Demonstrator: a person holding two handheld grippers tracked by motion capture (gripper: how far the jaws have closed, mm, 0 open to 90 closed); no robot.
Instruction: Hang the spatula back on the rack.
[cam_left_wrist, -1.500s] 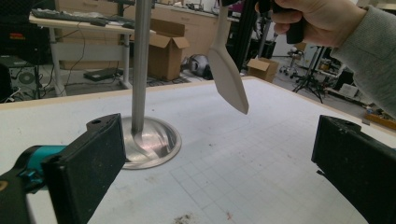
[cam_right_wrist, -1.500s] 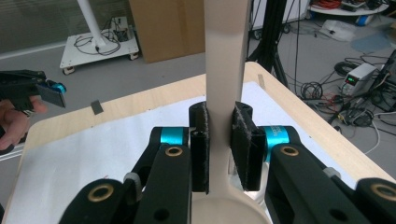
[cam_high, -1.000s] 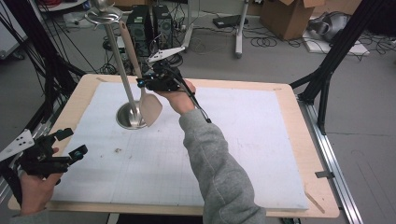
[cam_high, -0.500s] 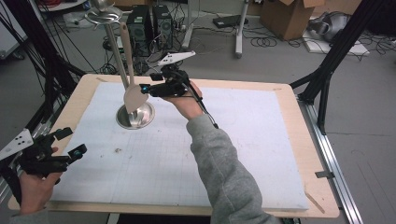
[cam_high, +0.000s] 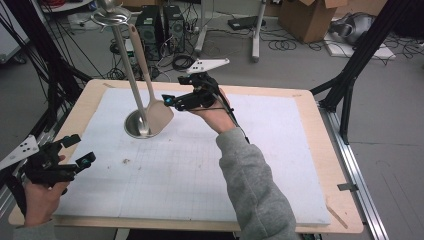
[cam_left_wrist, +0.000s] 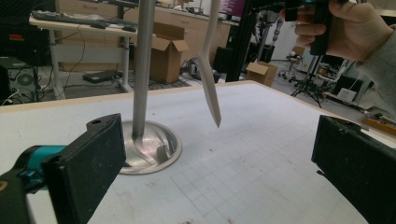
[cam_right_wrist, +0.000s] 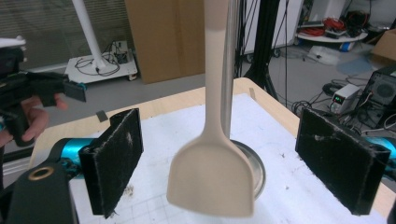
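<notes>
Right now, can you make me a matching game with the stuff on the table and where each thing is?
Things:
1. spatula
2. metal stand
3. left gripper
4. right gripper

Places or states:
A. open at the table's near left edge
B. hanging from the top ring
C. open, right beside the beige blade
D. standing on a round base

Pairs: 1-B, 2-D, 3-A, 4-C

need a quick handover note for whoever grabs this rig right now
Right gripper: jaws open, just right of the beige spatula, not touching it.
Left gripper: jaws open, holding nothing, near the table's front-left corner.
Spatula: hangs blade down from the top of the metal stand, blade just above the stand's round base.
Done: spatula is on the stand and out of the jaws.
Left: probably only drawing the right gripper away.
</notes>
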